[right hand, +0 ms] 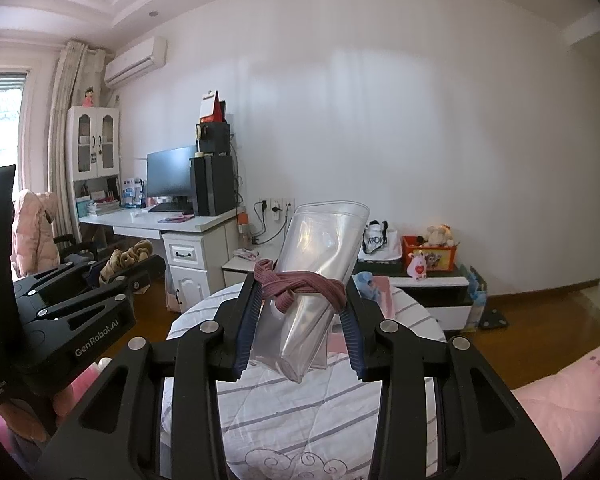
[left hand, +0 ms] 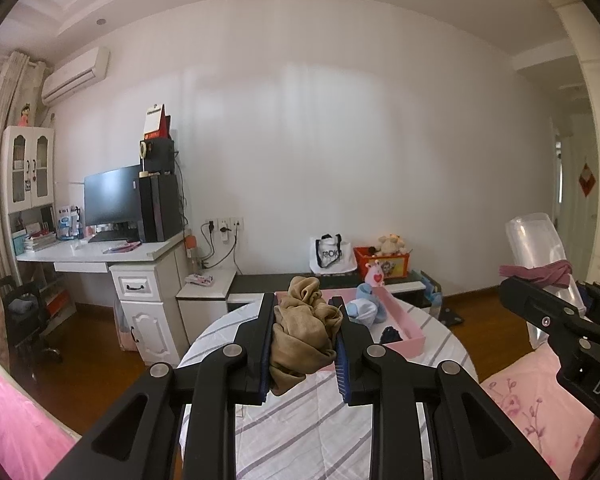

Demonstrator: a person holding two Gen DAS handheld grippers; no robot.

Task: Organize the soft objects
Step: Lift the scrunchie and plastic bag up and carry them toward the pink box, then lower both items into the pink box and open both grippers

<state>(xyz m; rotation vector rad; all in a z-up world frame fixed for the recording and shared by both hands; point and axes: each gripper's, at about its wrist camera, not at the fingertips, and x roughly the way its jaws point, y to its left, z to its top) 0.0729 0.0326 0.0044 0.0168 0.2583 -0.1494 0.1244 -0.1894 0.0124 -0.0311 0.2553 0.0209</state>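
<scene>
My left gripper is shut on a crumpled tan cloth, held above the round table with the striped white cover. The same cloth shows at the left of the right wrist view. My right gripper is shut on a clear plastic bag with a mauve fabric band knotted around it; the bag stands tilted up to the right. In the left wrist view that bag and band sit at the far right. A pink tray on the table holds a blue soft item and a dark one.
Pink bedding lies at the lower right and lower left. Beyond the table stand a white desk with a monitor, a low dark cabinet, a white tote bag and a red toy box. Wooden floor surrounds the table.
</scene>
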